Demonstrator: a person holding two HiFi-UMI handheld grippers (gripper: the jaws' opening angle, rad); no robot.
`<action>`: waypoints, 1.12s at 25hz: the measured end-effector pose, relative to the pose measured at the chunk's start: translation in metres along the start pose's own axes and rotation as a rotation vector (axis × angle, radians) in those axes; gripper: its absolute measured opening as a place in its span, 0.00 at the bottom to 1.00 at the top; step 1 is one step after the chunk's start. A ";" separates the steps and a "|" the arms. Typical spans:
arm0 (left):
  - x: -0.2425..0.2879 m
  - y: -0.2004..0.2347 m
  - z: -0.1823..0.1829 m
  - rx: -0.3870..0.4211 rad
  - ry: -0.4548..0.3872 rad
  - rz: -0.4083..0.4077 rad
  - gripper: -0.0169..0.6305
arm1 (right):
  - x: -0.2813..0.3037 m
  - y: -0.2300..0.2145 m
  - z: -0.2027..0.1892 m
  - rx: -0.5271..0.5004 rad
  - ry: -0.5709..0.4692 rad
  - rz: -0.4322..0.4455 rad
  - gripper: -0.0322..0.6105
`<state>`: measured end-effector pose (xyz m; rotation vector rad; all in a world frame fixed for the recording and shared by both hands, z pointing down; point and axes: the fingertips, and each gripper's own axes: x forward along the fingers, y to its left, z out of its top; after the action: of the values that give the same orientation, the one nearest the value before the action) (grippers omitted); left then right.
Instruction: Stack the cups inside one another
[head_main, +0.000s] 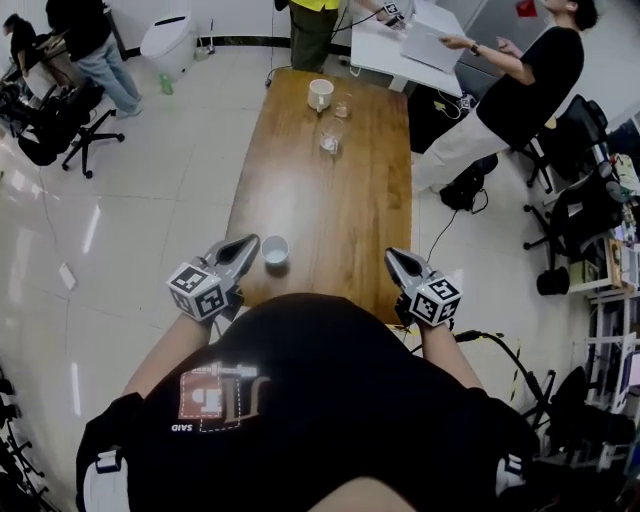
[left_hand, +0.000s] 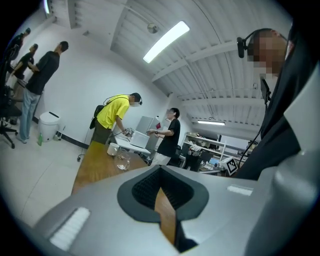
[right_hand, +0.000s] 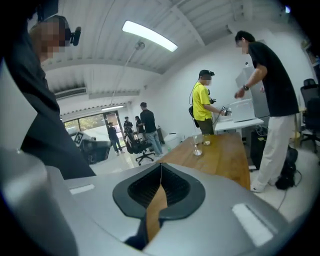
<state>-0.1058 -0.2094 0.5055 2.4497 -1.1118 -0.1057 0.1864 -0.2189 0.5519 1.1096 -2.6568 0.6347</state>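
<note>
With left gripper (head_main: 243, 248) and right gripper (head_main: 396, 260) shut and empty, I open the left wide for the white cup (head_main: 275, 250) at its two o'clock.

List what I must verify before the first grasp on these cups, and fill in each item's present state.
1. Left gripper empty: ok, jaws shut with nothing between them.
2. Right gripper empty: ok, jaws shut with nothing between them.
3. Jaws ready to take a cup: not ok, both need opening first.
4. Near white cup upright on the table, beside the left gripper: ok.
5. Far white cup and clear glass upright and apart from each other at the far end: ok.
6. Cups sized to fit inside one another: cannot tell.
</note>
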 end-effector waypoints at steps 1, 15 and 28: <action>0.007 -0.005 0.000 0.004 0.008 -0.010 0.02 | -0.005 -0.003 -0.017 0.012 0.029 -0.013 0.07; 0.021 -0.005 -0.016 0.004 0.029 -0.019 0.02 | -0.027 -0.025 -0.004 0.135 -0.125 0.007 0.07; -0.008 0.006 -0.012 -0.013 0.016 0.047 0.02 | -0.002 0.001 0.013 0.142 -0.110 0.138 0.07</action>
<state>-0.1122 -0.2030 0.5175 2.4070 -1.1567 -0.0787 0.1864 -0.2227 0.5397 1.0307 -2.8400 0.8224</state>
